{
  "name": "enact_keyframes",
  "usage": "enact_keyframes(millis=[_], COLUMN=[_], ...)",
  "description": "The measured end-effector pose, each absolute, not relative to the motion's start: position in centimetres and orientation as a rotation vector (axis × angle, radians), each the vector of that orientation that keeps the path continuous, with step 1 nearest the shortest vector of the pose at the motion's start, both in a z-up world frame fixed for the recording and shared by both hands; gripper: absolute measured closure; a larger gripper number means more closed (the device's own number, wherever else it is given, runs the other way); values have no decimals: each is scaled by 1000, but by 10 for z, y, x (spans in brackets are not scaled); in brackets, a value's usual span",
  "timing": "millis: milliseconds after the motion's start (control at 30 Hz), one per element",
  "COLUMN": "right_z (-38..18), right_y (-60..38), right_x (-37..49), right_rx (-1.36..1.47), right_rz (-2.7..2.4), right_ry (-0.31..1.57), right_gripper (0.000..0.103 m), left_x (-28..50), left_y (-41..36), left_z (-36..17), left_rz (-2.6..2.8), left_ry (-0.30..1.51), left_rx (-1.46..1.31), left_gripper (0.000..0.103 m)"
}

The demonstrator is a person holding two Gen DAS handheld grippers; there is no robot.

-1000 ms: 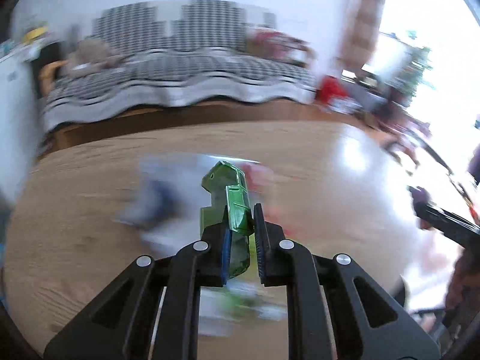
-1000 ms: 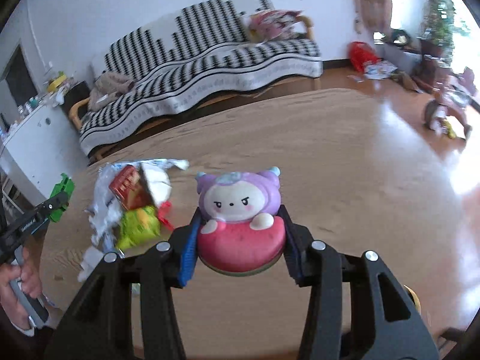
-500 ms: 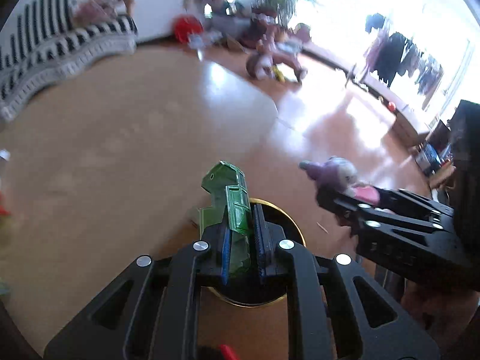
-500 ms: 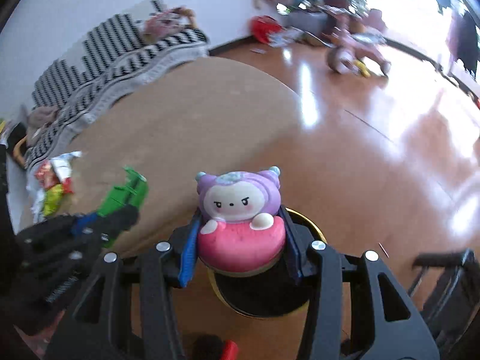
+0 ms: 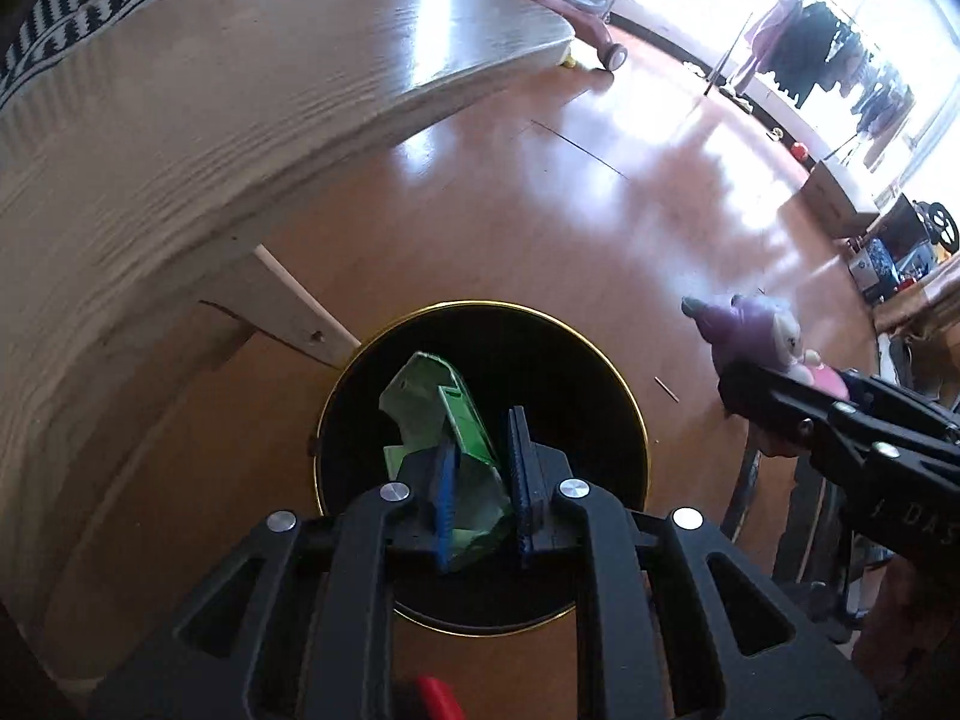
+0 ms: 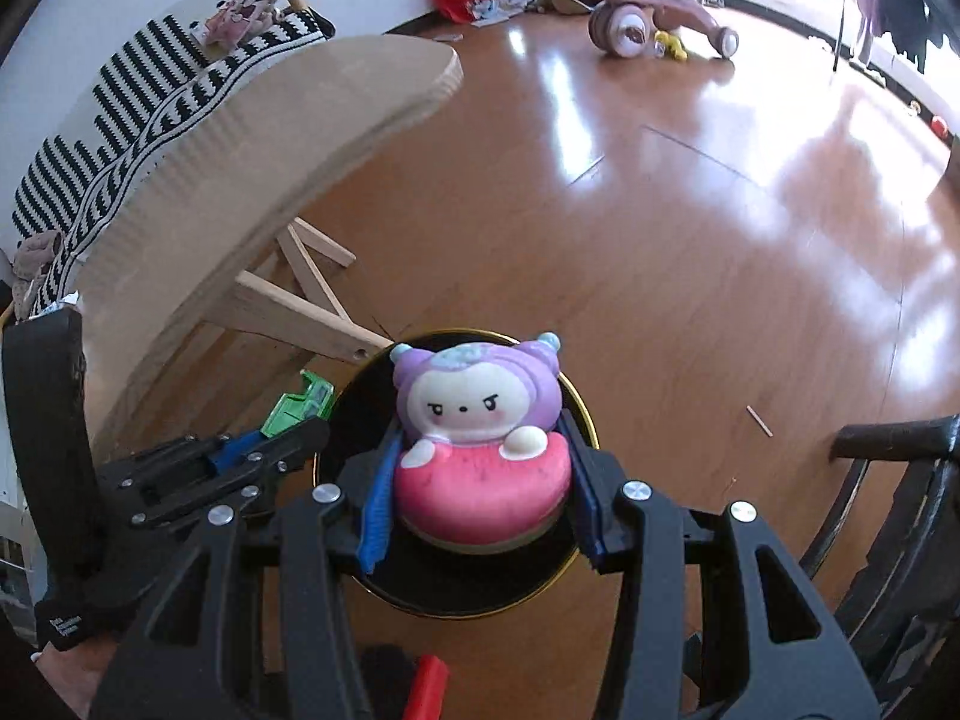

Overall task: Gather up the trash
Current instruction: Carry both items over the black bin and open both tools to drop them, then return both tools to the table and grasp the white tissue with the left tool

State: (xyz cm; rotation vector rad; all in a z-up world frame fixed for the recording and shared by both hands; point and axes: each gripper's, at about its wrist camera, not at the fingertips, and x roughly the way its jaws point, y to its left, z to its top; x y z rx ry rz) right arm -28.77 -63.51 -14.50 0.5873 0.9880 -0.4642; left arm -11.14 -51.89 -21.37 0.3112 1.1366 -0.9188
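- The table [image 5: 198, 120] stands at the left, its wooden brace [image 5: 288, 312] reaching down to just beside the bin's far-left rim. Judgement: a gripper swinging back that way could knock the brace or the table edge.
- The left gripper [image 5: 480, 474] pinches the green wrapper [image 5: 438, 414] between narrow jaws, pointing steeply down over the bin [image 5: 624, 408]. In the left wrist view the wrapper sits inside the rim's outline; in the right wrist view the same wrapper [image 6: 297, 408] shows at the bin's left rim [image 6: 585, 420]. Judgement: the wrapper is light and crumpled, so if it is let go near the rim it could drift and land on the floor [image 5: 570, 210].
- The bin is 1 round black container with a gold rim, standing on the floor near the table. Its inside reads as plain dark; I cannot tell whether anything lies in it.
- The right gripper [image 6: 480, 498] holds the squishy toy [image 6: 480, 438], a purple-hooded figure on a pink base, with its jaws at a middling width and blue pads pressed on both sides. It hangs over the bin's mouth in its own view; in the left wrist view the toy [image 5: 762, 336] appears to the right of the rim. Judgement: the toy is soft and springy, so released off-centre it could strike the rim and bounce out.
- Judgement: the 2 grippers are near each other over 1 opening, so releasing together risks a clash.
- A dark chair [image 6: 888, 480] stands at the far right, near the right gripper's path.
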Motion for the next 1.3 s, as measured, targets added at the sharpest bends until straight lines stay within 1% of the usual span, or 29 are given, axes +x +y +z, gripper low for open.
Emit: enact_keyframes(millis=[33, 67, 100, 167, 200, 367, 567, 600, 700, 767, 800, 833, 900, 1000, 1033, 1067, 1133, 1300], right_z=[-147, -150, -152, -155, -156, -159, -167, -168, -174, -177, -178, -178, -175, -166, -161, -155, -137, -92], right_y=[-635, -636, -638, -638, -639, -641, -637, -635, -629, -625, -624, -623, -618, -611, -608, -604, -590, -541], right_x=[-284, -283, -281, -276, -275, -273, -263, -261, -252, -246, -244, -242, -239, -233, -231, -228, -217, -176], right_rx=[591, 596, 600, 605, 608, 620, 613, 612, 608, 611, 616, 617, 609, 598, 593, 580, 550, 488], right_rz=[-465, -466, -464, -462, -460, -459, -423, -418, -410, -414, -417, -422, -434, -440, -437, -437, -421, -316], right_ry=[991, 994, 996, 1001, 1003, 1002, 1034, 1040, 1061, 1072, 1075, 1075, 1070, 1068, 1062, 1055, 1033, 986], right_gripper=[55, 55, 55, 55, 55, 55, 53, 52, 50, 48, 44, 38, 33, 30, 27, 26, 24, 20], left_x=[-109, -107, -105, -105, -104, -105, -106, -106, -104, -98, -95, -91, -86, -77, -74, -71, -67, -53], left_y=[-520, -518, -517, -514, -511, -510, -486, -482, -465, -453, -446, -436, -419, -391, -381, -369, -345, -277], left_z=[-216, -216, -216, -211, -207, -192, -154, -148, -126, -111, -106, -97, -83, -53, -42, -35, -16, 8], left_rz=[-919, -914, -913, -903, -900, -892, -866, -862, -822, -799, -785, -780, -770, -744, -735, -729, -709, -613], left_ry=[1148, 1150, 1147, 1119, 1106, 1100, 1041, 1030, 1005, 1017, 1016, 1015, 1001, 958, 938, 918, 877, 787], left_rx=[308, 310, 310, 297, 293, 281, 192, 187, 202, 200, 185, 159, 126, 84, 73, 68, 75, 137], left_gripper=[87, 76, 55, 35, 33, 26, 24, 21, 18, 18, 16, 14, 13, 13, 12, 12, 12, 12])
